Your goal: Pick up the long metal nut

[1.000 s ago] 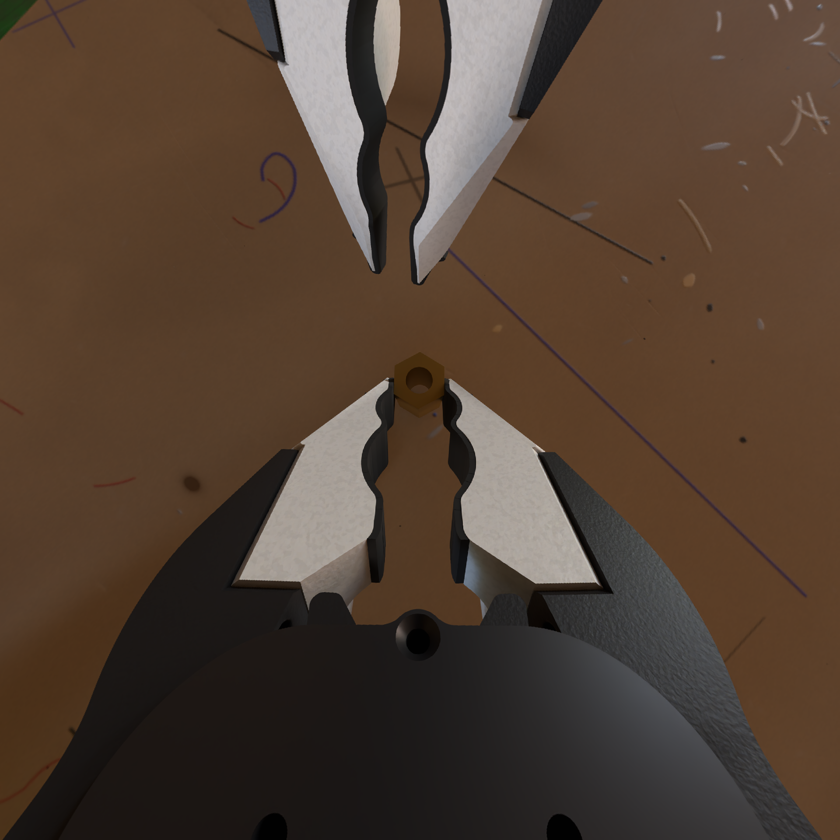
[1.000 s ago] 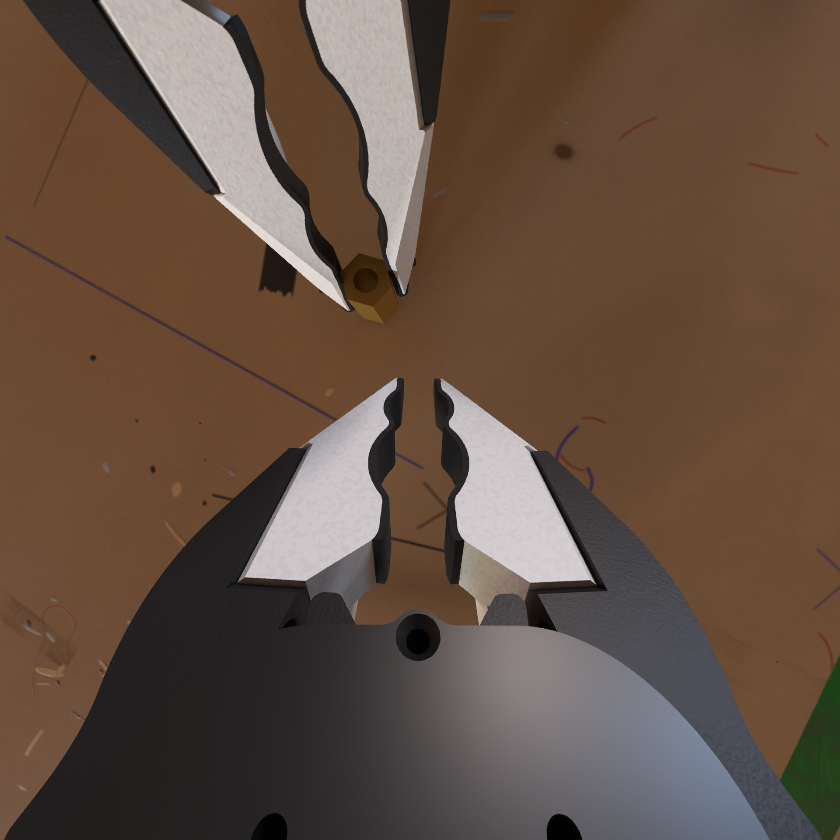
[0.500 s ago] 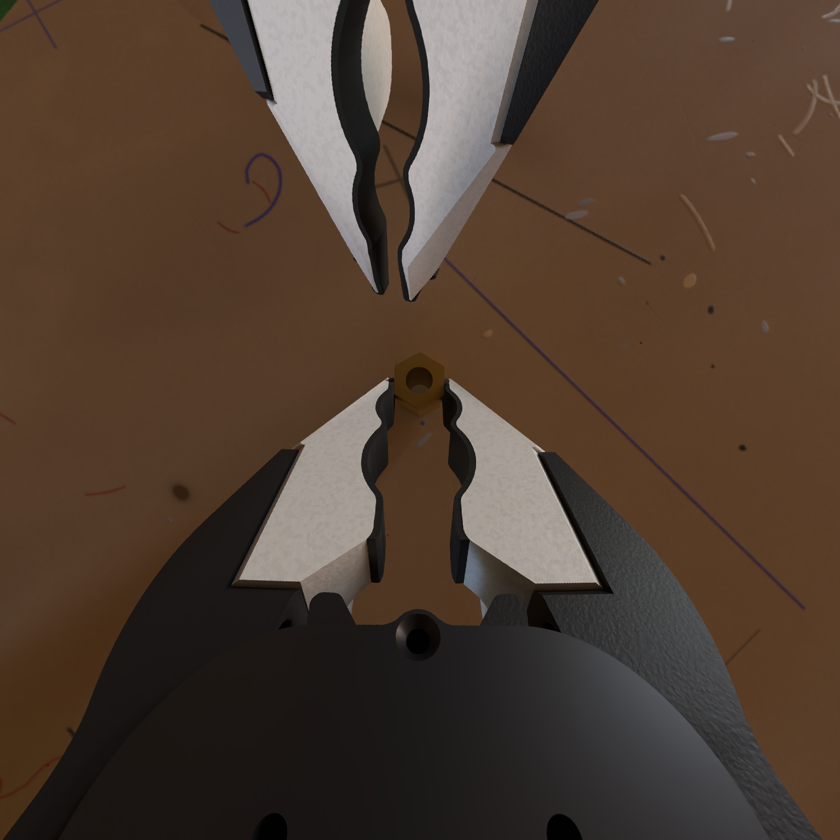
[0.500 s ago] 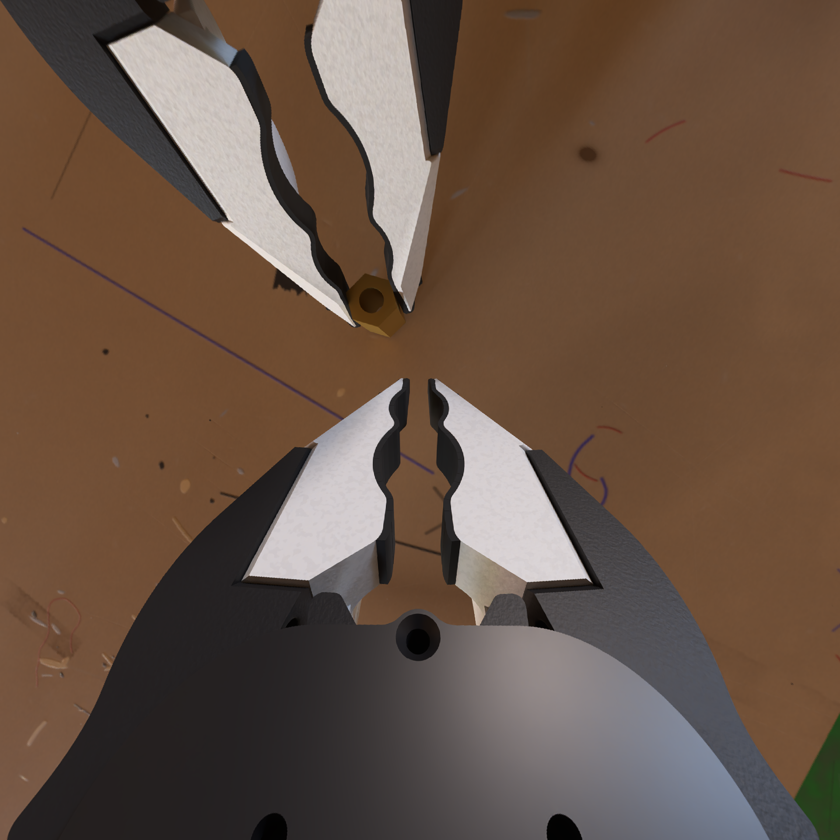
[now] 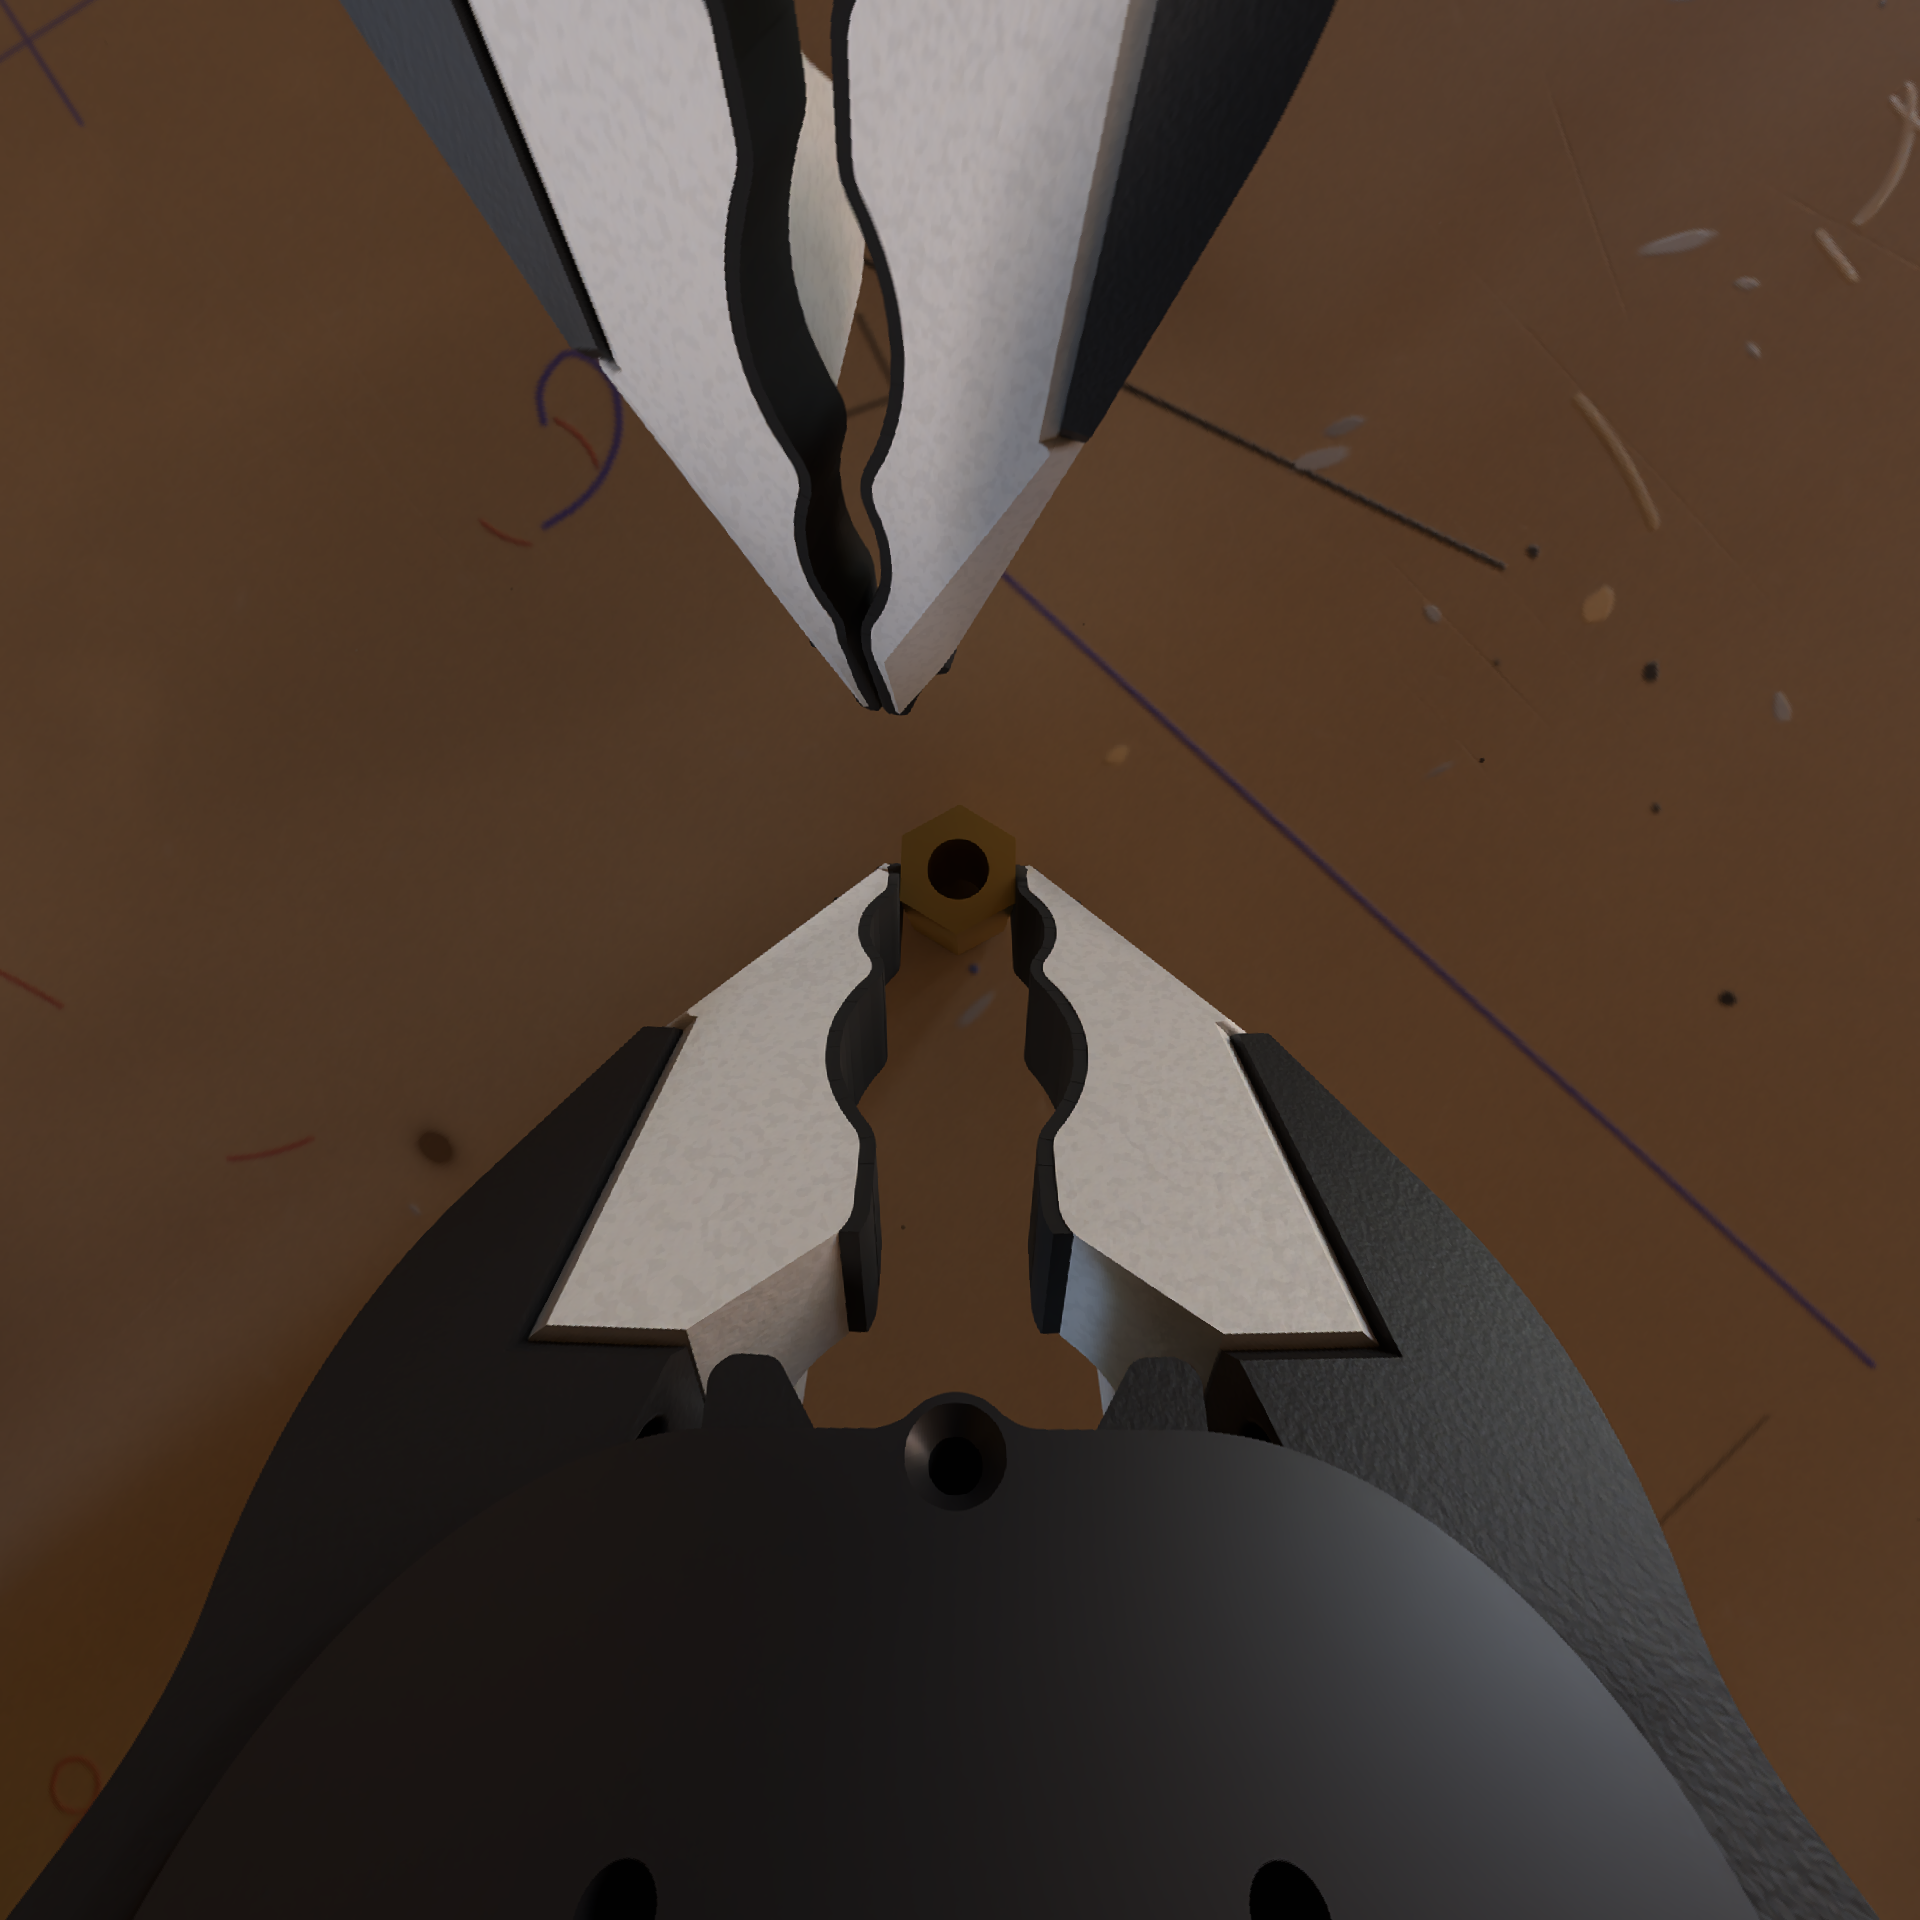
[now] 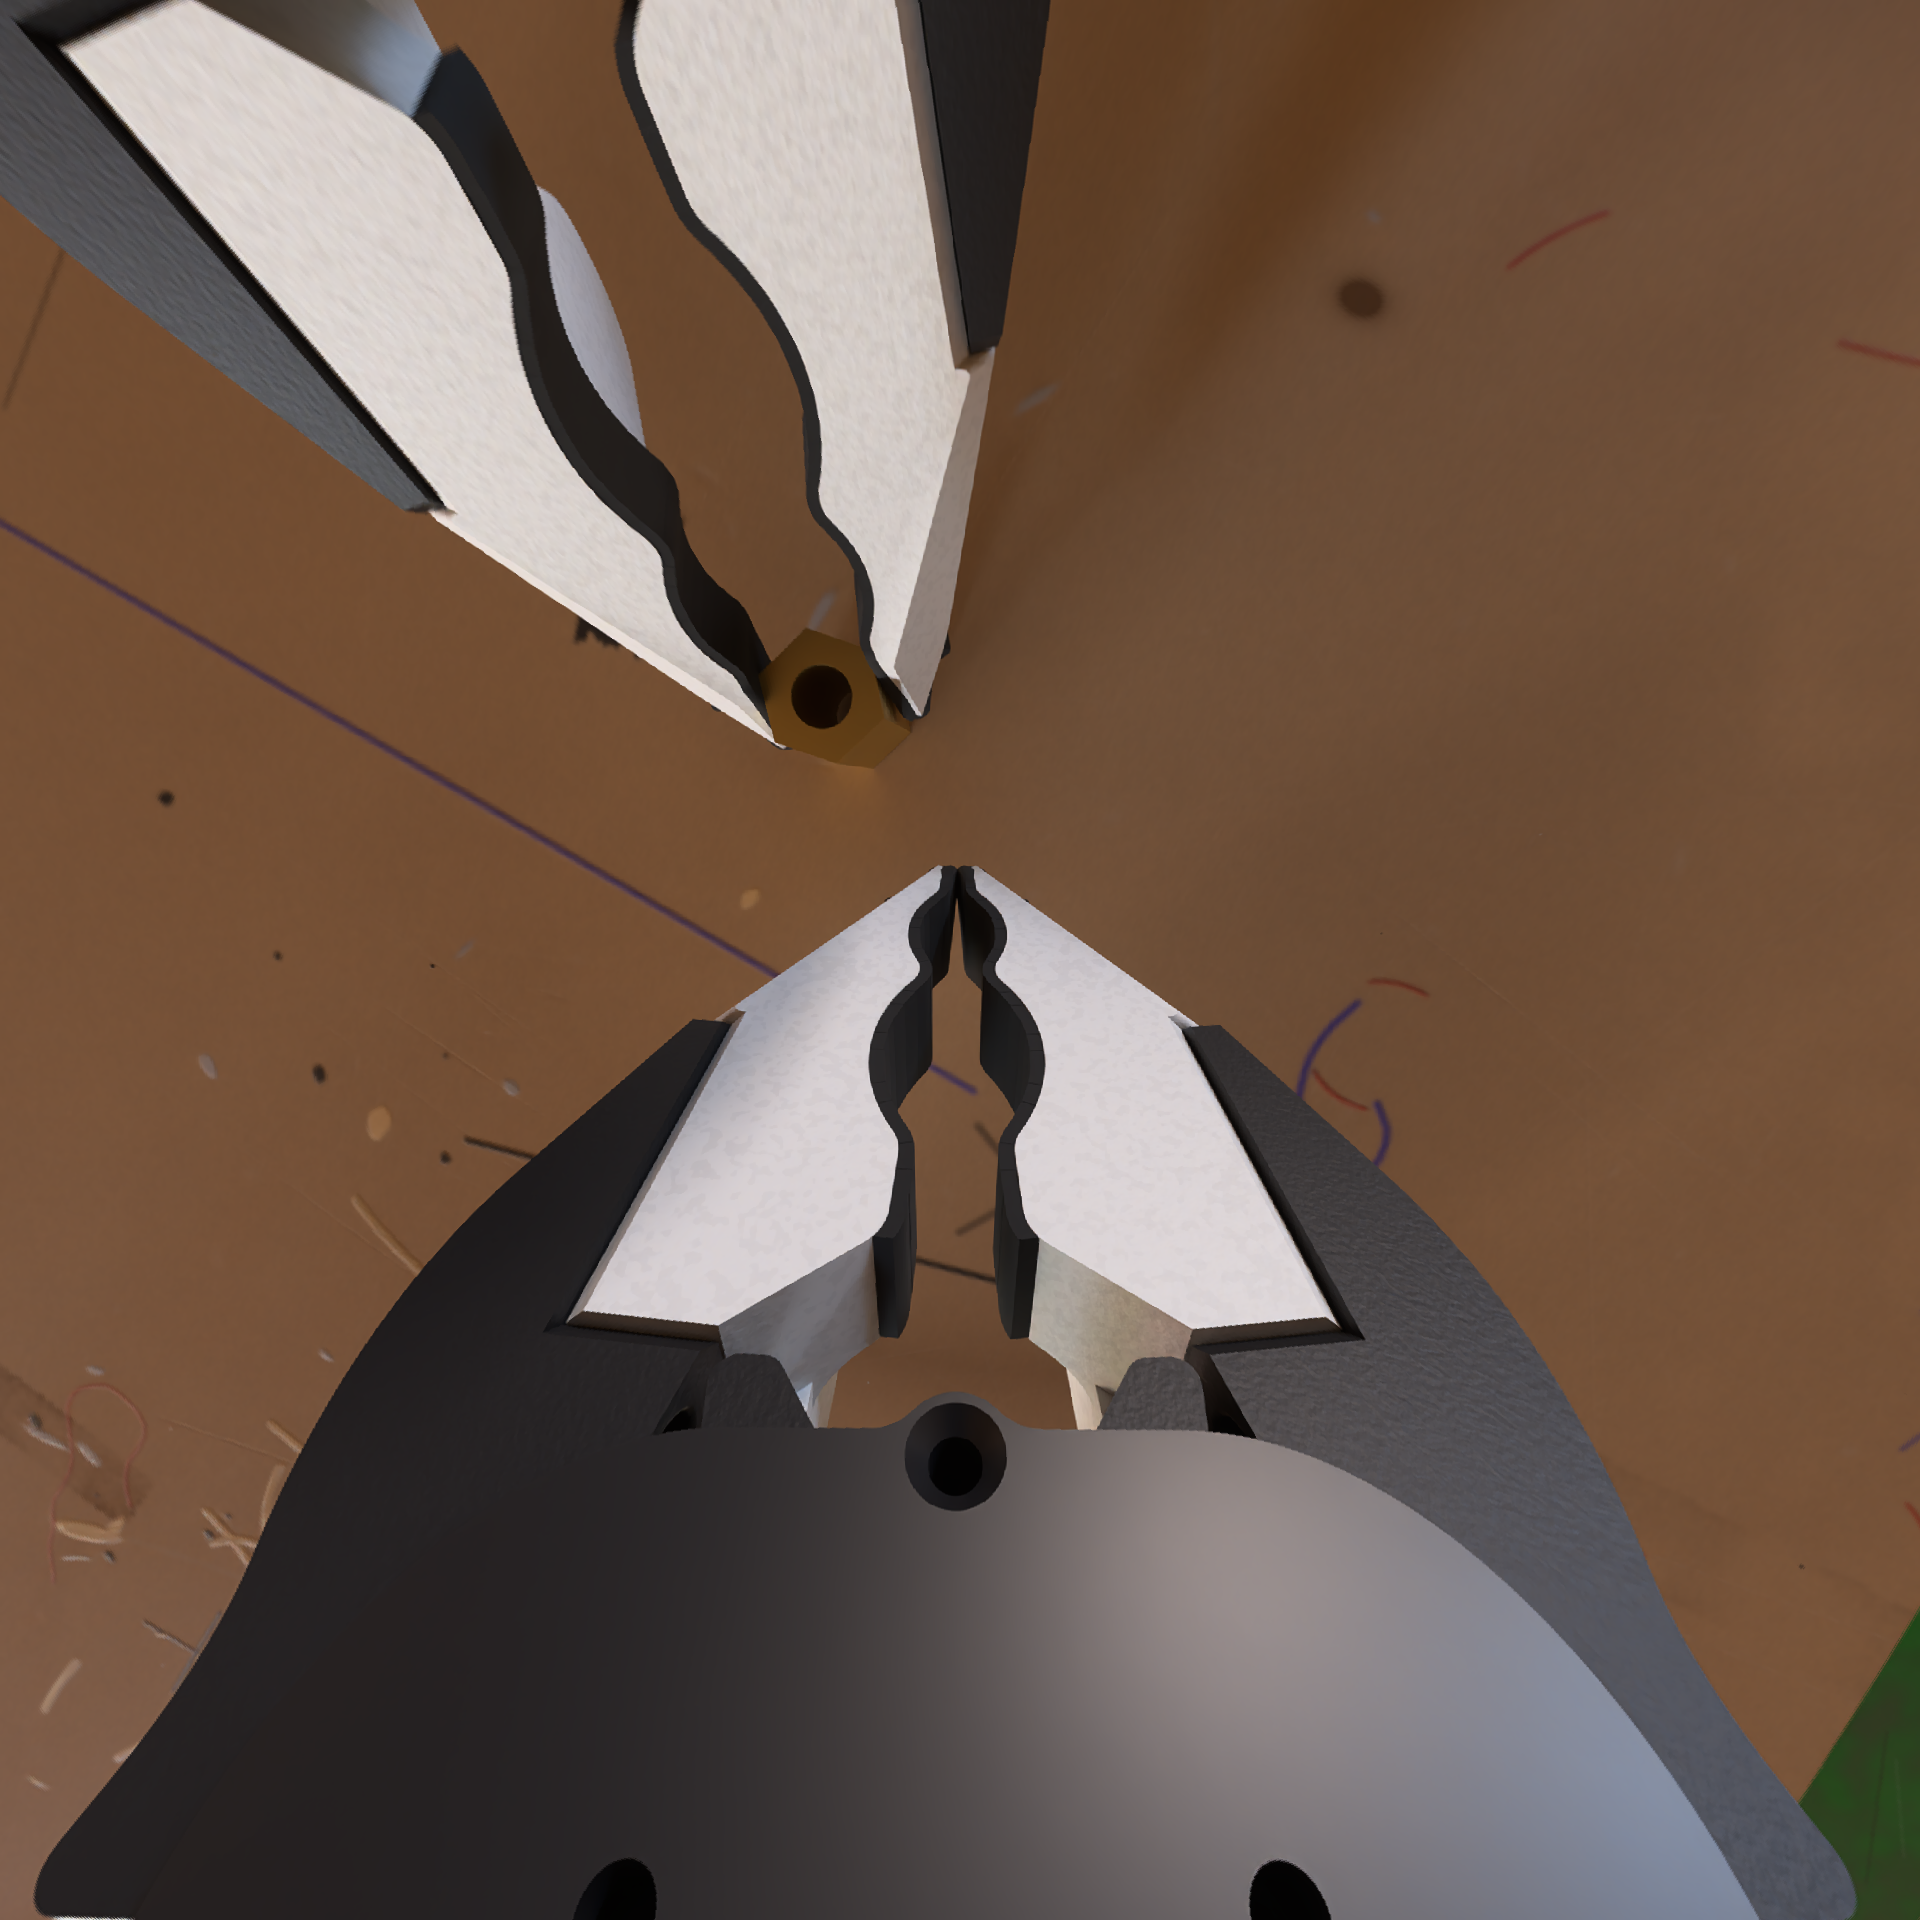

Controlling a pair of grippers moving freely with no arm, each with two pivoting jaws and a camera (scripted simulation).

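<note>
The right gripper [image 6: 956, 873] closed over the second: its fingertips, apart a second earlier, narrowed and then met with nothing between them. In the left wrist view it [image 5: 876, 701] also loomed larger and reached lower, nearer the brass hex nut [image 5: 957, 873]. In the right wrist view the nut [image 6: 831, 707] and the left gripper [image 6: 840, 698] grew larger.

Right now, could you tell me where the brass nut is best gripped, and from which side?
Grip the long metal nut across two opposite flat side faces, near its open end, coming along its axis. The left gripper holds it this way, one fingertip on each flank; the hex flats look less slip-prone than its corners.
</note>
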